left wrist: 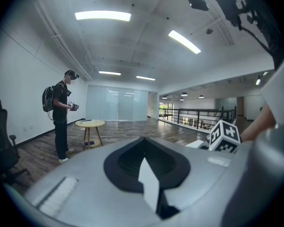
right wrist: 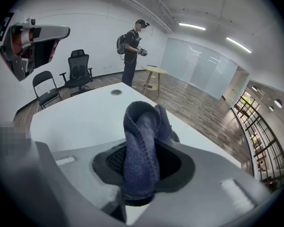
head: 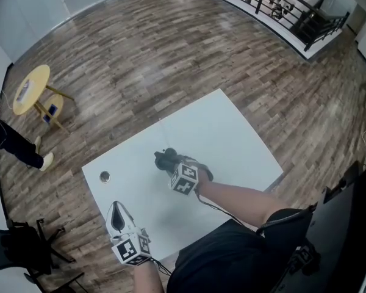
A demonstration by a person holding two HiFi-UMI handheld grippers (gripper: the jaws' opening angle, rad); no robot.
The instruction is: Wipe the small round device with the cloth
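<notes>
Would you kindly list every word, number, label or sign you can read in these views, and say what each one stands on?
No legible words, numbers or brand marks in any view.
Right-hand marker cube: black-and-white square patterns only, no lettering.
Left-hand marker cube: the same kind of pattern, no lettering.
Flat item on the yellow round table: too small to read.

- The cloth [right wrist: 141,150] is dark blue-grey and knitted, bunched into a folded wad. Your right gripper [head: 169,162] clamps it, with the folds standing up past the jaws, over the middle of the white table [head: 232,139]. Whether it touches the tabletop, you cannot tell.
- The small round device [head: 104,176] is a flat silvery disc lying near the table's left edge, well apart from the cloth.
</notes>
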